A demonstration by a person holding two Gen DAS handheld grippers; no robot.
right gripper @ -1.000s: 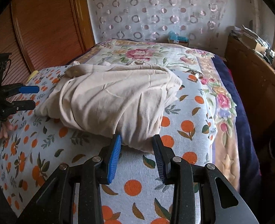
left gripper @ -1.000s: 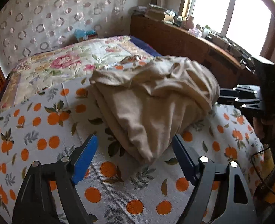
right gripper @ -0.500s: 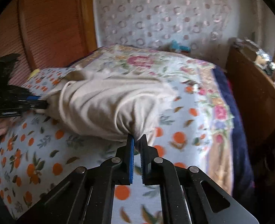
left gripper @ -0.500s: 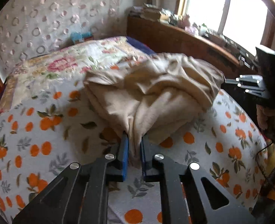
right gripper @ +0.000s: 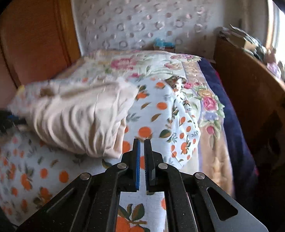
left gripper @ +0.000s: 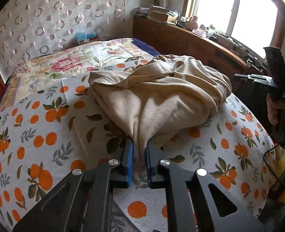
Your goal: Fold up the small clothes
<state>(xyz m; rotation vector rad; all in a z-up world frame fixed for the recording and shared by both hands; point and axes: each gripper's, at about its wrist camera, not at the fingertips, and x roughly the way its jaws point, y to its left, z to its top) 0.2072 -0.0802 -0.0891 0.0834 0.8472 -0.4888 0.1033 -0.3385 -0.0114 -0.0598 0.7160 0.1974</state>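
Observation:
A beige garment point(left gripper: 161, 94) lies crumpled on the orange-print bedspread point(left gripper: 36, 135). My left gripper point(left gripper: 139, 150) is shut on the garment's near corner, the cloth pinched between the blue pads. In the right wrist view, which is blurred, the garment point(right gripper: 80, 119) lies to the left of my right gripper point(right gripper: 142, 145). That gripper's jaws are shut with nothing visible between them, and the cloth edge lies just to their left. The right gripper also shows at the right edge of the left wrist view point(left gripper: 258, 77).
A floral quilt point(left gripper: 74, 61) covers the far part of the bed. A wooden sideboard point(left gripper: 190, 40) with clutter runs along the right under the window. A wooden panel point(right gripper: 32, 44) stands at the left in the right wrist view.
Both grippers closed from open. The left one now pinches the garment's near corner. The right gripper has shifted right, away from the cloth edge it was shut on half a second ago.

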